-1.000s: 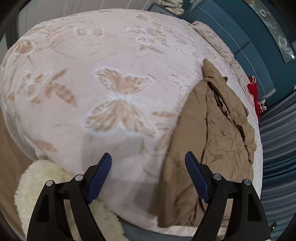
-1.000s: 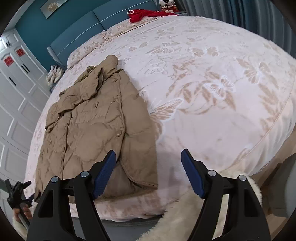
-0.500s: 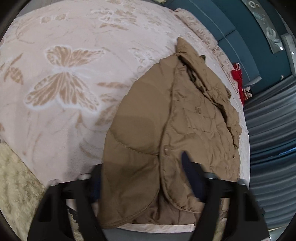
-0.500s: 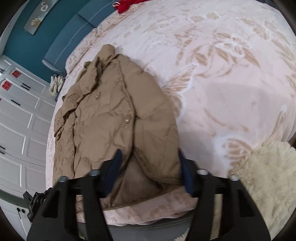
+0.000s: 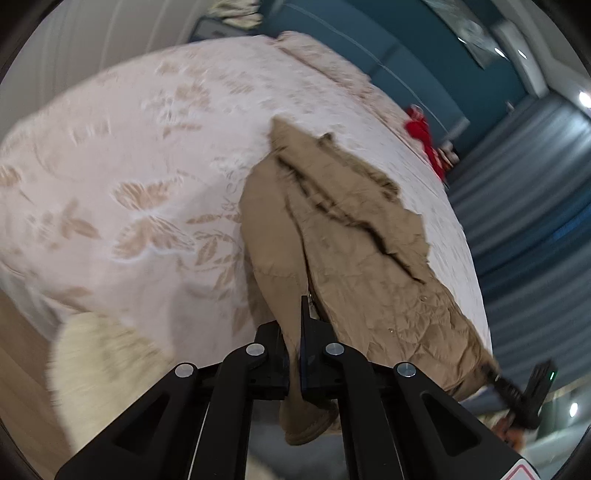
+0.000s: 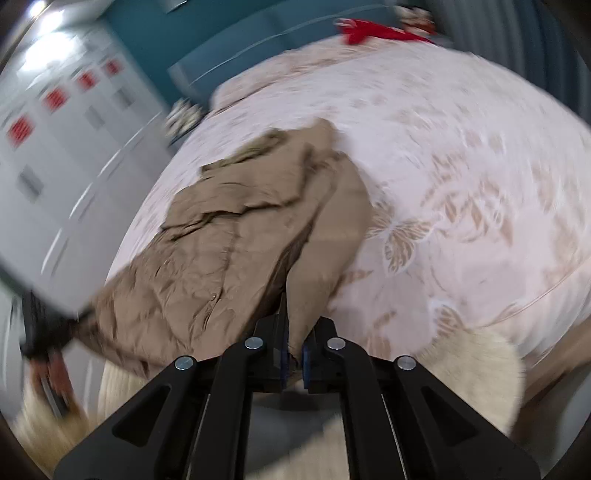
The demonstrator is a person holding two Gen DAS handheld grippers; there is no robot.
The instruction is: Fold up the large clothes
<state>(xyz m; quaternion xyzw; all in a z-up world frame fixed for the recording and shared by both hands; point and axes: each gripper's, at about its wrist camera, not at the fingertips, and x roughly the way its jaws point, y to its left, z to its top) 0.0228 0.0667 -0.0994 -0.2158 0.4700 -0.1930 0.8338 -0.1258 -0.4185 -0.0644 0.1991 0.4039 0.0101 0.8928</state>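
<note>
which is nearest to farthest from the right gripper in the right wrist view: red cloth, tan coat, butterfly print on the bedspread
1. tan coat: its hem is clamped in the right gripper jaws.
2. butterfly print: on the bedspread, right of the coat.
3. red cloth: at the bed's far end, by the headboard.

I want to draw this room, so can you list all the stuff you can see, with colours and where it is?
coat: one, tan, on the bed, near hem pinched in both claws
bed: one, pale pink cover with tan butterflies, fills the middle
red cloth: one, red, far end of the bed
headboard: one, teal, behind the bed
curtain: one, blue-grey, along one side of the bed
wardrobe: one, white with red stickers, other side of the bed
rug: one, cream and fluffy, on the floor by the bed
left claw: one, black with blue pads, shut on coat
right claw: one, black with blue pads, shut on coat
</note>
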